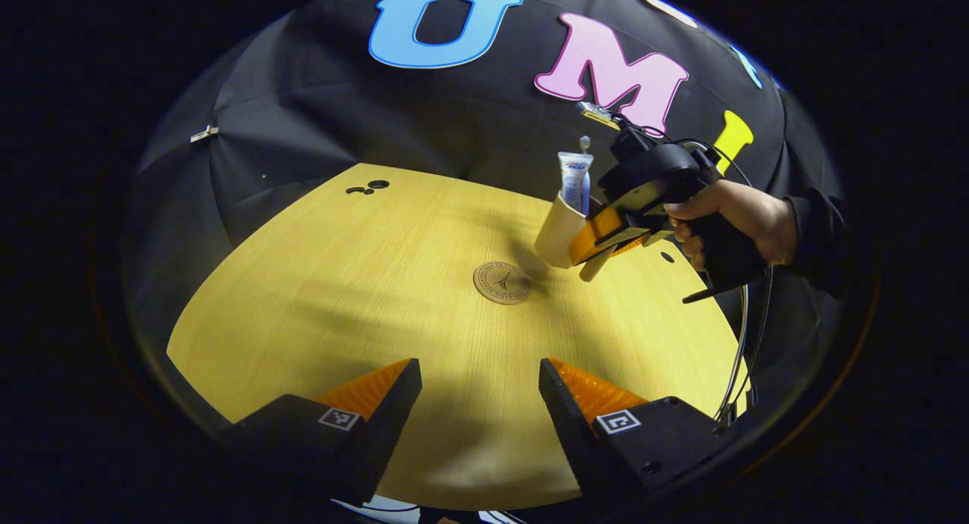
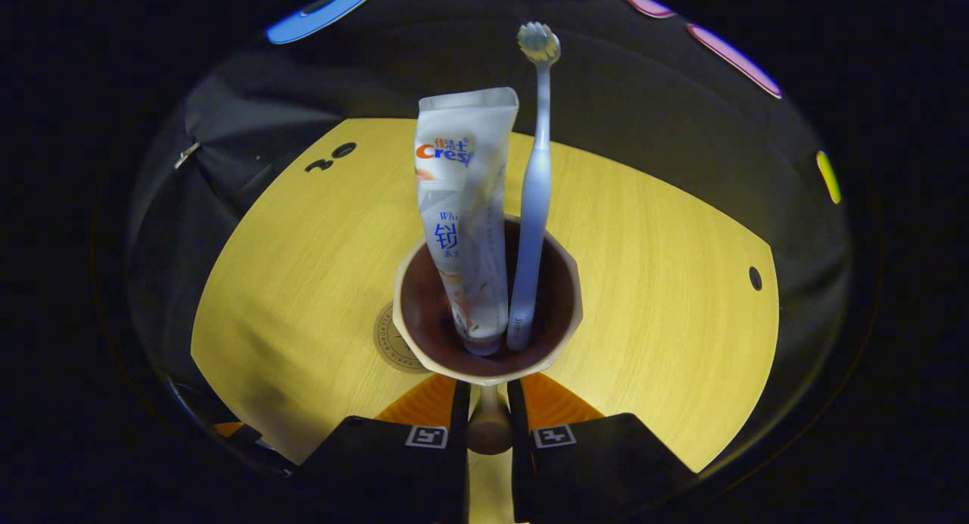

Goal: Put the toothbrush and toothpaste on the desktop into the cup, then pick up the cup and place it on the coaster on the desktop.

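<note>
— How do the jaws stand?
— The right gripper (image 2: 488, 403) is closed on the handle of the cup (image 2: 484, 312), one finger pressing on each side. The left gripper (image 1: 480, 391) is spread wide, holding nothing, low over the near edge.
— The surroundings?
— Black cloth wall (image 1: 318, 107) behind a yellow wooden desktop (image 1: 363, 282) with small dark holes.
— And the task's things?
— In the left gripper view a hand (image 1: 738, 221) holds the cup tilted above the desktop, beside the round coaster (image 1: 502, 282). The toothpaste (image 2: 465, 229) and toothbrush (image 2: 534, 198) stand inside it.
</note>
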Action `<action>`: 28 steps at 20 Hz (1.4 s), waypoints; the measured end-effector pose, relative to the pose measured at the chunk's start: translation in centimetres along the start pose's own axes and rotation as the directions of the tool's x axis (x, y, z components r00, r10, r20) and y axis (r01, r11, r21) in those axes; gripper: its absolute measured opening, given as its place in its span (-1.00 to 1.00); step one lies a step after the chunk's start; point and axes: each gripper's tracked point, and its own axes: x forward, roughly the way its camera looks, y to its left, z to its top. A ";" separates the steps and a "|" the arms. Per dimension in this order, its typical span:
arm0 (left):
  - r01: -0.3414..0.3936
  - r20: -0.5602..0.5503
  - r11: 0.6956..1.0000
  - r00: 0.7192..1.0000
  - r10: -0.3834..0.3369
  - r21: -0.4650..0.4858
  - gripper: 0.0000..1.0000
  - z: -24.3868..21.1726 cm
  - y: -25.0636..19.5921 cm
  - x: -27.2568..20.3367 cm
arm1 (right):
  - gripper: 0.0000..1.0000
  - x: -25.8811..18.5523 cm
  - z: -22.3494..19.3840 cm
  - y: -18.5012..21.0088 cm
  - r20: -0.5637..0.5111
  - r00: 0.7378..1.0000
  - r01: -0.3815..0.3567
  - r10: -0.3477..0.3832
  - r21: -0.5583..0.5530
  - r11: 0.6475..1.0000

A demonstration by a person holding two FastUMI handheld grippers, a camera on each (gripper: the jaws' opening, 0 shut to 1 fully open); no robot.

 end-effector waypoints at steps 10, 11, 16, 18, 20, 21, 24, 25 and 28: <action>-0.018 -0.015 1.000 1.000 0.018 -0.017 0.94 -0.5 2.8 0.0 | -0.48 0.1 -0.7 0.4 -0.047 0.998 -0.055 0.051 -0.087 0.995; -0.019 -0.015 1.000 1.000 0.019 -0.014 0.94 -0.6 2.8 0.0 | -0.48 0.1 -0.8 0.4 -0.053 0.997 -0.056 0.051 -0.092 0.994; -0.020 -0.016 1.000 1.000 0.020 -0.005 0.94 -0.8 3.1 -0.1 | -0.48 0.0 -0.4 0.2 -0.076 0.995 -0.069 0.061 -0.100 0.993; -0.021 -0.018 1.000 1.000 0.021 -0.002 0.94 -0.8 3.2 -0.1 | -0.48 -0.2 -0.4 0.2 -0.082 0.995 -0.062 0.054 -0.094 0.994; -0.023 -0.020 1.000 1.000 0.023 0.003 0.94 -1.0 3.3 -0.2 | -0.48 -0.5 -0.4 0.4 -0.101 0.994 -0.061 0.053 -0.085 0.994; -0.024 -0.023 1.000 0.999 0.025 0.005 0.94 -1.1 3.4 -0.2 | -0.48 -0.6 -0.3 0.6 -0.095 0.994 -0.065 0.058 -0.066 0.996; -0.028 -0.030 1.000 0.999 0.028 0.010 0.95 -1.5 3.6 -0.2 | -0.48 -0.1 -1.0 0.6 -0.099 0.992 -0.077 0.073 -0.033 0.997; -0.028 -0.033 1.000 0.999 0.029 0.011 0.95 -1.5 3.6 -0.2 | -0.47 0.2 -1.1 0.6 -0.099 0.992 -0.077 0.073 -0.035 0.996; -0.025 -0.029 1.000 0.999 0.025 0.018 0.94 -1.3 3.3 -0.2 | -0.36 0.1 -1.9 0.9 -0.109 0.991 -0.082 0.076 -0.056 0.995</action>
